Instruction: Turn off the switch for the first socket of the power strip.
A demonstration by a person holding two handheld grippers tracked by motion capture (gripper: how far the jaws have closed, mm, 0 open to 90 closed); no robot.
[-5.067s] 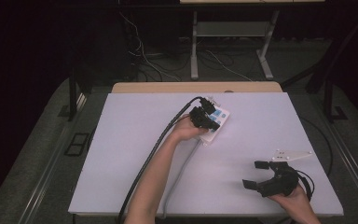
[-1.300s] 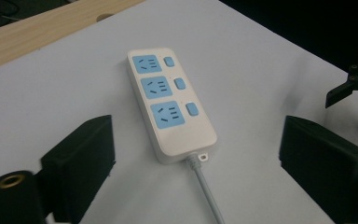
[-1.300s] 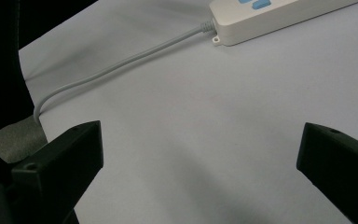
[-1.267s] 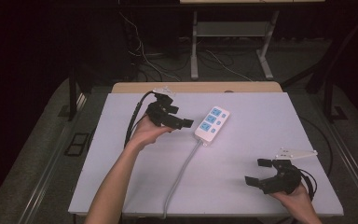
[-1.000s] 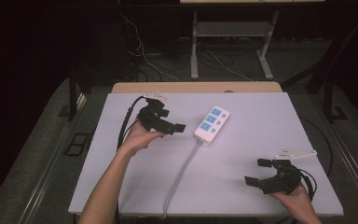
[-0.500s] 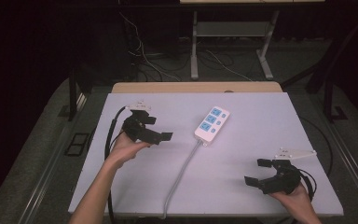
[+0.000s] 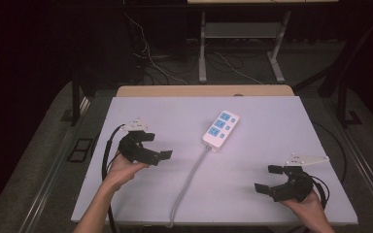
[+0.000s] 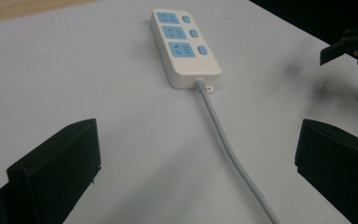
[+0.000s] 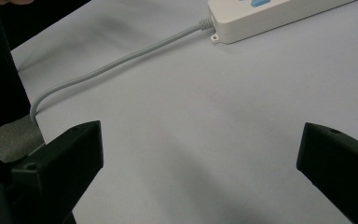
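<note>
Your right claw (image 7: 271,179) hovers spread and empty over the near right corner of the white bench (image 7: 281,126), and your left claw (image 7: 156,147) is spread as wide at the left, a little farther in. From above, the grey cord (image 7: 189,179) drops off the near edge between them. Your left claw's view alone makes out three blue sockets with switches on the power strip (image 8: 184,45), mid-bench toward the far side.

Looks like a lab/recording setup: bare white worktop (image 7: 281,126) on dark carpet, loose cables (image 7: 150,53) on the far floor, metal-legged bench (image 7: 238,43) behind, dark surroundings.
</note>
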